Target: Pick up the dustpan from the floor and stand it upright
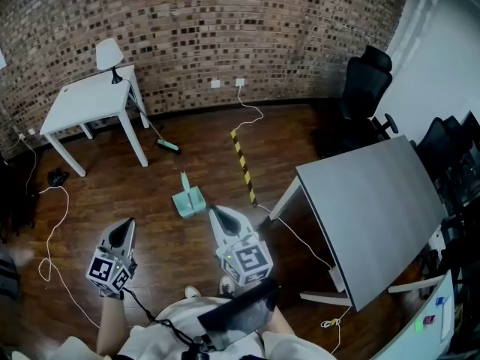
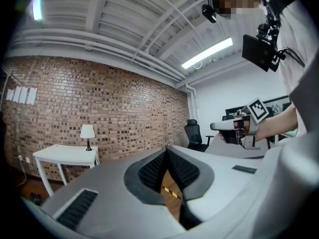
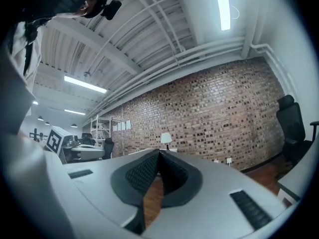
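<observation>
A light green dustpan (image 1: 189,199) lies flat on the wooden floor in the head view, its handle pointing away toward the brick wall. My right gripper (image 1: 215,210) is held just right of it and nearer me, jaws shut with nothing between them. My left gripper (image 1: 130,222) hangs further left, also shut and empty. In the left gripper view the shut pads (image 2: 167,153) point level at the brick wall, and the right gripper (image 2: 214,126) shows beyond. The right gripper view shows its shut pads (image 3: 158,154) aimed at the wall too; the dustpan is in neither gripper view.
A green broom (image 1: 160,136) leans by the white side table (image 1: 90,100) with a lamp (image 1: 109,55). A yellow-black floor strip (image 1: 243,165) and white cables (image 1: 54,231) run across the floor. A grey desk (image 1: 371,212) and black office chairs (image 1: 367,85) stand at the right.
</observation>
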Tool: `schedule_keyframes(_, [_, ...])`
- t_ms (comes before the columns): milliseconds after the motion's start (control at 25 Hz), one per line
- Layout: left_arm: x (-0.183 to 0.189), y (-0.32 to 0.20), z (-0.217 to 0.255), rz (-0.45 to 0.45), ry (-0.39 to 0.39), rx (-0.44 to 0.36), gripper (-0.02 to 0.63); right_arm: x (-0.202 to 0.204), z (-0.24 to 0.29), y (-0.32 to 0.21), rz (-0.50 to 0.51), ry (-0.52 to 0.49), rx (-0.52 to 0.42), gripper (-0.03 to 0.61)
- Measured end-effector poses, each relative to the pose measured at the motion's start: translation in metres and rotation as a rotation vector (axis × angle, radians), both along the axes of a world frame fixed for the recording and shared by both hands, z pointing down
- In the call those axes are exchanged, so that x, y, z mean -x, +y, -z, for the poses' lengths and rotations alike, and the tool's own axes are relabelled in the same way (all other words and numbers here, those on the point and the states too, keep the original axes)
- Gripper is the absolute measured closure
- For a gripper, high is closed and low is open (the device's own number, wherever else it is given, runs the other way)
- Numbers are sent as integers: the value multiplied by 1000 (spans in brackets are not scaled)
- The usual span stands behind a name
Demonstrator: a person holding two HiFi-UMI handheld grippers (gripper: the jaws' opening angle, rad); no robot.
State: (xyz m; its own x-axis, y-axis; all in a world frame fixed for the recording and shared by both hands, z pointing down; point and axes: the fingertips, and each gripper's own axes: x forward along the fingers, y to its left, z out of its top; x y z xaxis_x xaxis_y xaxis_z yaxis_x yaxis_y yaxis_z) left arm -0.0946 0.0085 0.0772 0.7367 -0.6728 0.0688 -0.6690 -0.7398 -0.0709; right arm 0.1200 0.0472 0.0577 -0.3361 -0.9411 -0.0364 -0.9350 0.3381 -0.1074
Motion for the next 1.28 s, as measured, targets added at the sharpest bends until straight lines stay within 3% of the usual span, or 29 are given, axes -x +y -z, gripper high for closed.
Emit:
schedule_keyframes(120, [8,20,-11,-43,-12,24,612,15,-12,19,-12,27,45,597])
schedule_keyframes(280, [13,49,-41,-97,-131,22,612,23,-31,51,-56,35,93,597])
schedule_keyframes(480, [12,98,-44,-105,-91,32,612,30,-54,109,-31,20,153,598])
schedule_keyframes(760, [7,195,-26,-89,-27,1,612,25,-32,194,-12,-1,59,598])
schedule_keyframes(1000, [-23,322,-51,-32,-158,-29,611,-11,-30,319,-4,15,2,598])
schedule_keyframes(1160, [-38,393,-57,-14,-160,22,612,-32,-39,388,1,5,52,598])
schedule_keyframes(1280, [-41,424,-47,0,-157,13,611,-35,-41,415,17,-1,58,598])
